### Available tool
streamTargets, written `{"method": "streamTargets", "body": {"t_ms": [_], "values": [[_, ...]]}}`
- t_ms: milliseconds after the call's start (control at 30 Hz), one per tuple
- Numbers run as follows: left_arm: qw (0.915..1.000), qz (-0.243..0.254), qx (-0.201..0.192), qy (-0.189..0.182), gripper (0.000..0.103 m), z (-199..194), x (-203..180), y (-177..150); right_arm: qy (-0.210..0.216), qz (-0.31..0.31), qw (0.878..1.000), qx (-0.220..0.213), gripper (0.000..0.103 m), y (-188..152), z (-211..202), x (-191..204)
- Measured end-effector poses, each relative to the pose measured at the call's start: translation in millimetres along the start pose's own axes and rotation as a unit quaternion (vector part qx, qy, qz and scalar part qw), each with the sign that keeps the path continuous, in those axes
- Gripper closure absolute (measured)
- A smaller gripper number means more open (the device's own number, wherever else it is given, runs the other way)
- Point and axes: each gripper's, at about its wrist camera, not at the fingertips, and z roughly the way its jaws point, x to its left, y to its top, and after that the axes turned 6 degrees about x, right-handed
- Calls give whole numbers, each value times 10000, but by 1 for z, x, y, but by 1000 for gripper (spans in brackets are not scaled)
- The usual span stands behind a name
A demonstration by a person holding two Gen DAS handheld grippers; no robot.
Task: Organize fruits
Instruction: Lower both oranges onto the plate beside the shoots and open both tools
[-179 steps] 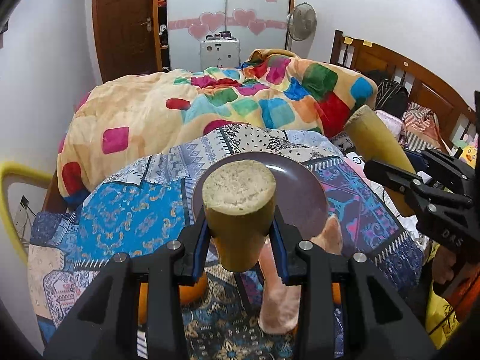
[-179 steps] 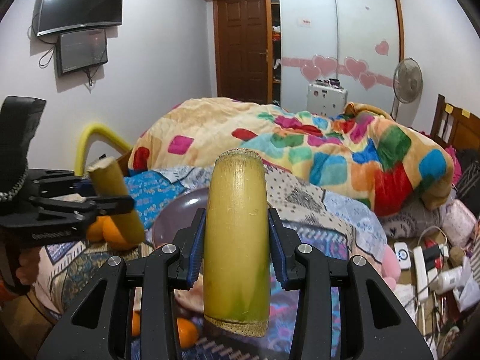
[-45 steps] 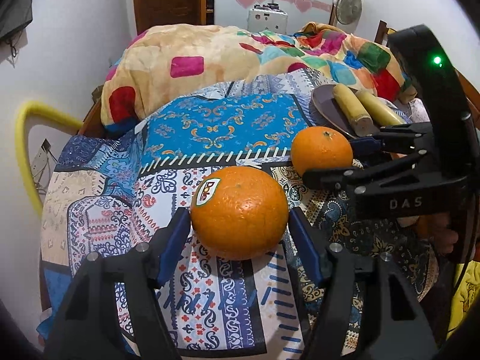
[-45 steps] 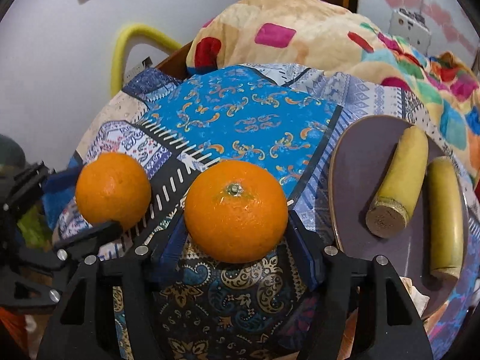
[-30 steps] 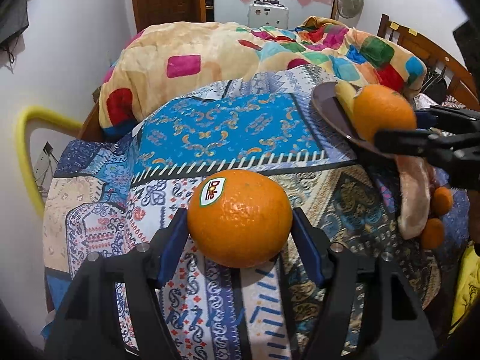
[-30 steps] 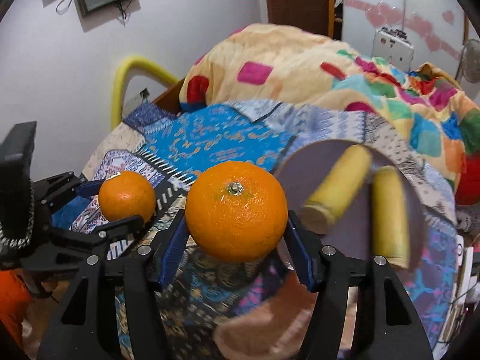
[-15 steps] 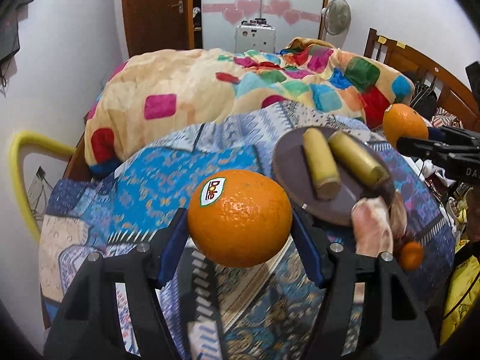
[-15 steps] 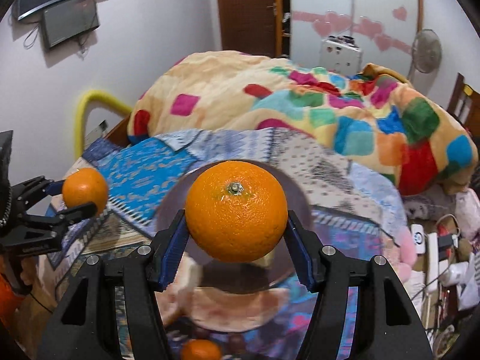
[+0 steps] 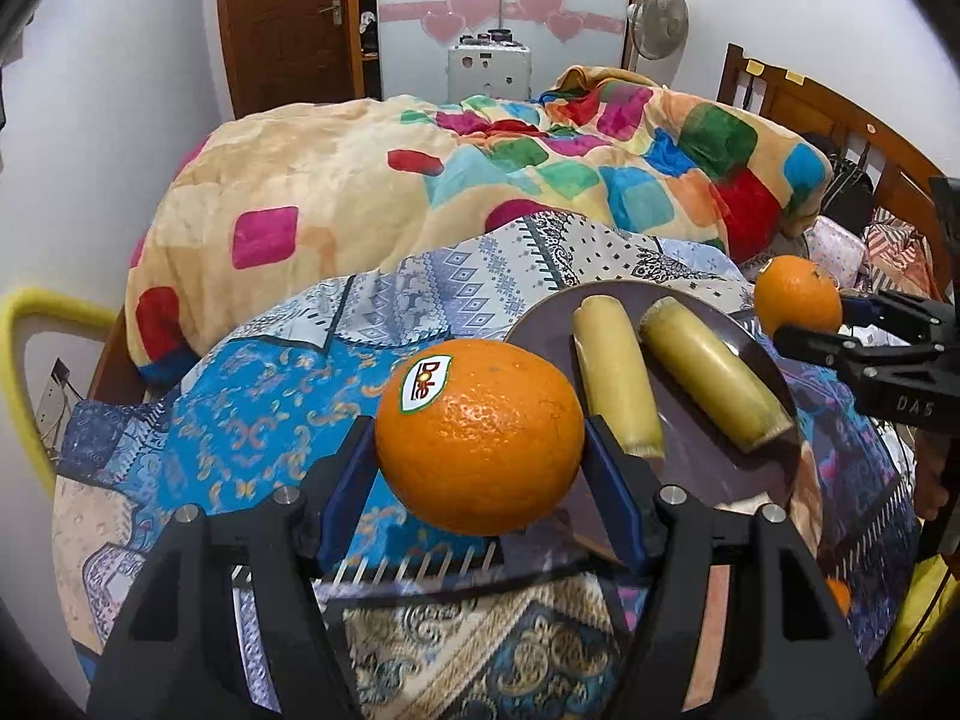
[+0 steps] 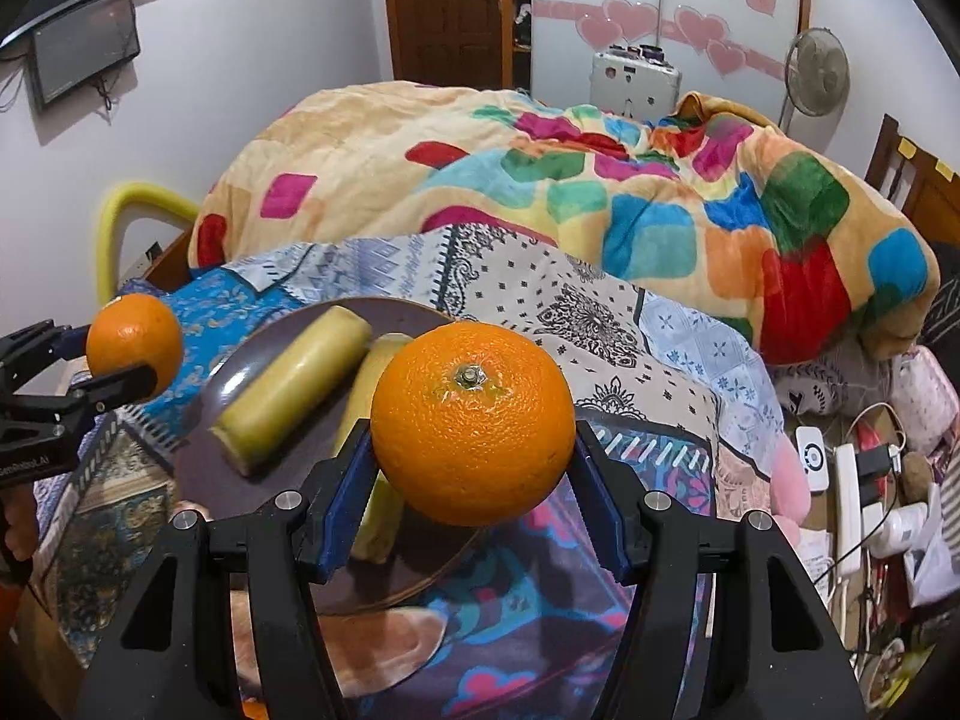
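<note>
Oranges fill both tongs: the left tongs (image 9: 480, 450) grip a stickered orange (image 9: 480, 435), the right tongs (image 10: 471, 441) a plain orange (image 10: 473, 423), both held above the patterned bedcover (image 9: 252, 408). Beyond them, a brown plate (image 9: 714, 462) carries two yellow cane pieces (image 9: 618, 381). Farther back lies a colourful blanket (image 9: 510, 180).

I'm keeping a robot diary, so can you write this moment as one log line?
left gripper: shut on stickered orange | right gripper: shut on plain orange | plate: two yellow-green stalk pieces | oranges: not yet on plate
</note>
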Motion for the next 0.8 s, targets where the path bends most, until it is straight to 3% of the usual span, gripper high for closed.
{"method": "streamTargets", "body": {"t_ms": [433, 533, 633, 700, 800], "values": [[9998, 115, 146, 85, 36, 33, -14, 16, 174, 49, 9996, 233, 44, 8, 35, -3], [9998, 76, 196, -36, 36, 37, -17, 19, 195, -20, 9995, 244, 44, 9, 37, 1], [9997, 124, 204, -31, 36, 41, -23, 20, 413, -21, 9983, 403, 43, 9, 42, 4], [9996, 204, 167, 81, 36, 41, -27, 19, 195, -216, 9989, 357, 43, 6, 42, 12], [9997, 143, 204, -68, 36, 43, -24, 19, 9, -400, 9986, 337, 42, 4, 43, 18]]}}
